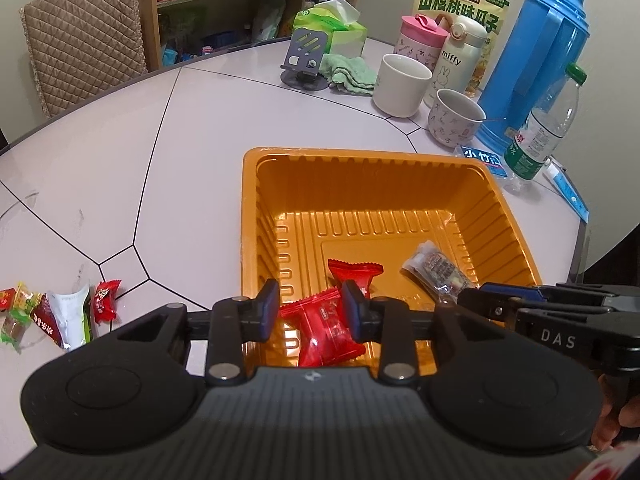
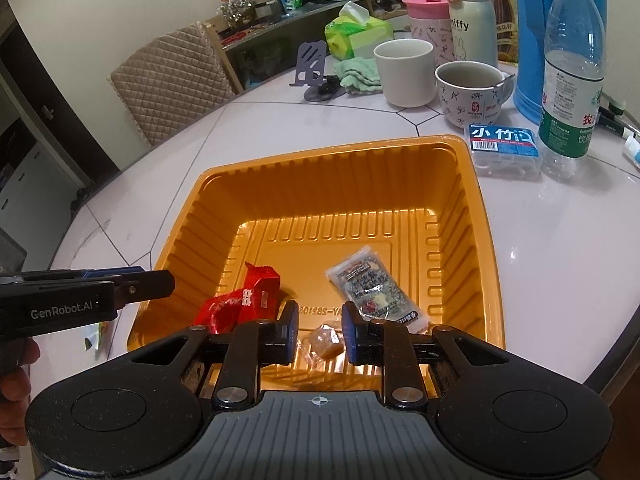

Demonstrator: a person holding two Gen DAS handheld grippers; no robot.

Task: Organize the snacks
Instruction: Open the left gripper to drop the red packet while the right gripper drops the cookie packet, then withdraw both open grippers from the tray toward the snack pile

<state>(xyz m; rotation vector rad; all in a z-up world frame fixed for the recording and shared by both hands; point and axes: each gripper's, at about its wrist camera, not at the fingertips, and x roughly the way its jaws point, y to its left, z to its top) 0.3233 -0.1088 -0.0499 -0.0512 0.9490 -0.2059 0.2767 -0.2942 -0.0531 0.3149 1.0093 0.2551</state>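
Left gripper [image 1: 310, 310] over near edge of orange tray [image 1: 360, 160], jaws slightly apart, red candy [image 1: 326, 330] loose between pads, not pinched. Right gripper [image 2: 319, 332] likewise narrowly parted around clear-wrapped brown sweet [image 2: 322, 342] lying on tray floor. More wrapped snacks [image 1: 60, 314] on table [image 1: 200, 128], left of tray.

Warm indoor light, sharp centre, strong fisheye bending at edges.

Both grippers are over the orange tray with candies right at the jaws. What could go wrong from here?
1. The red candy lies between the left gripper jaws, which are open; lifting could drag it out of the orange tray.
2. Same for the clear-wrapped candy at the right gripper.
3. The grippers sit close together and could collide.
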